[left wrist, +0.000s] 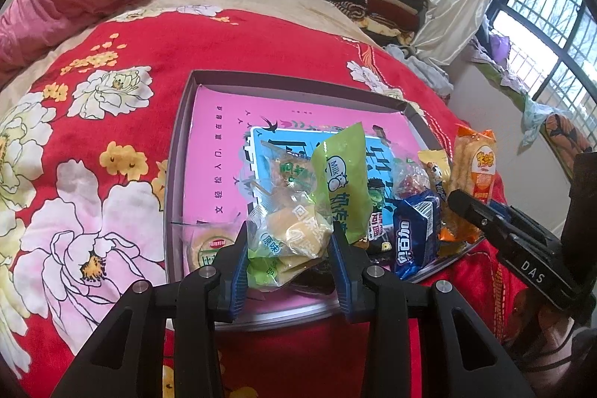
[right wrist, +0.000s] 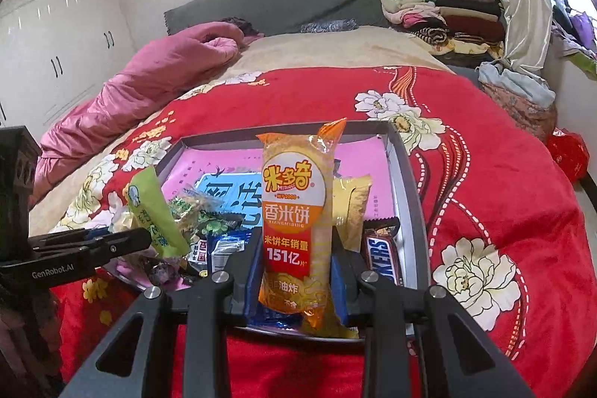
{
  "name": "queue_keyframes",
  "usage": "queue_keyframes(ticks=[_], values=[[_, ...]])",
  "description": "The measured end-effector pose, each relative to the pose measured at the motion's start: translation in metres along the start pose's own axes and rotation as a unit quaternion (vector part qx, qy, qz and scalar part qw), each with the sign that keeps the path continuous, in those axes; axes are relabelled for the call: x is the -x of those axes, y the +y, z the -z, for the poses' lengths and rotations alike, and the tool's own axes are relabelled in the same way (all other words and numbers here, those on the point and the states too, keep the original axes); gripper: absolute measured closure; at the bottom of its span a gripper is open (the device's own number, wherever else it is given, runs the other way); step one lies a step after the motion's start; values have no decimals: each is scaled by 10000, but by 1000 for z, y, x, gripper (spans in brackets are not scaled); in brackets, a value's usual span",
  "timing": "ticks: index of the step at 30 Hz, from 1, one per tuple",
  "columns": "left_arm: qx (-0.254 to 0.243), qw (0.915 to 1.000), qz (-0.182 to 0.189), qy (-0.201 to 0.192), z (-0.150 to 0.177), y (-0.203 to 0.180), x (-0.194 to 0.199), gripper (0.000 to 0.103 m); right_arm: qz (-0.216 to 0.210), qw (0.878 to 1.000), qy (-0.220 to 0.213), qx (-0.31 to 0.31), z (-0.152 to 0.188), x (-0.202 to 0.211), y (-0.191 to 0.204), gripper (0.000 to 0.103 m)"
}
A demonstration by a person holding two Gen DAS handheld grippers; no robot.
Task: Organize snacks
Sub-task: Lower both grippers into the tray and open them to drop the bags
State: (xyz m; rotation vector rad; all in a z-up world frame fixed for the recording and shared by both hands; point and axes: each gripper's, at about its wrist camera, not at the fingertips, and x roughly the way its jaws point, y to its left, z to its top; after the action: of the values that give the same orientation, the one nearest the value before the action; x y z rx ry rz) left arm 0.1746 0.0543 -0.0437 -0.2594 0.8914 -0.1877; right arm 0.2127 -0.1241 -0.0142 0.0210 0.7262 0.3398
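Best to lower both packets slowly and set each flat in bare tray space, not on the heap, before easing either grip. Nearest, left claw (left wrist: pixel 289 256) pinching a clear packet of yellow cakes (left wrist: pixel 289 234) with green print, crinkly and soft, held just above the near edge of the grey tray (left wrist: pixel 179 152). Right claw (right wrist: pixel 294 280) clamped on an orange rice-cracker packet (right wrist: pixel 294 222), long, glossy and upright, over the tray's near right part. Just beyond, a loose pile: green milk-snack pouch (left wrist: pixel 341 181), blue biscuit pack (left wrist: pixel 414 237), Snickers bar (right wrist: pixel 384 258). Farther back, mostly bare pink lining (left wrist: pixel 224 144), good room for neat rows. All resting on the red flowered bedspread (left wrist: pixel 123 77).
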Motion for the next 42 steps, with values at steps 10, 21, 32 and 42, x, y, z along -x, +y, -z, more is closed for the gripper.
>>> queue_keyframes(ticks=[10,21,32,42], values=[[3,10000,-7,-10,0,0,0,62,6,9999,83,-59,2,-2,-1,71],[-3,10000,6,-12,-1,-1,0,62,23,9999,81,-77,2,0,-1,67],[-55,10000,-3,4,0,-5,2,54,51,9999,-32,-83,1,13,0,66],[-130,9999,-18,-32,-1,-8,6,50,89,9998,-152,-115,0,24,0,61]])
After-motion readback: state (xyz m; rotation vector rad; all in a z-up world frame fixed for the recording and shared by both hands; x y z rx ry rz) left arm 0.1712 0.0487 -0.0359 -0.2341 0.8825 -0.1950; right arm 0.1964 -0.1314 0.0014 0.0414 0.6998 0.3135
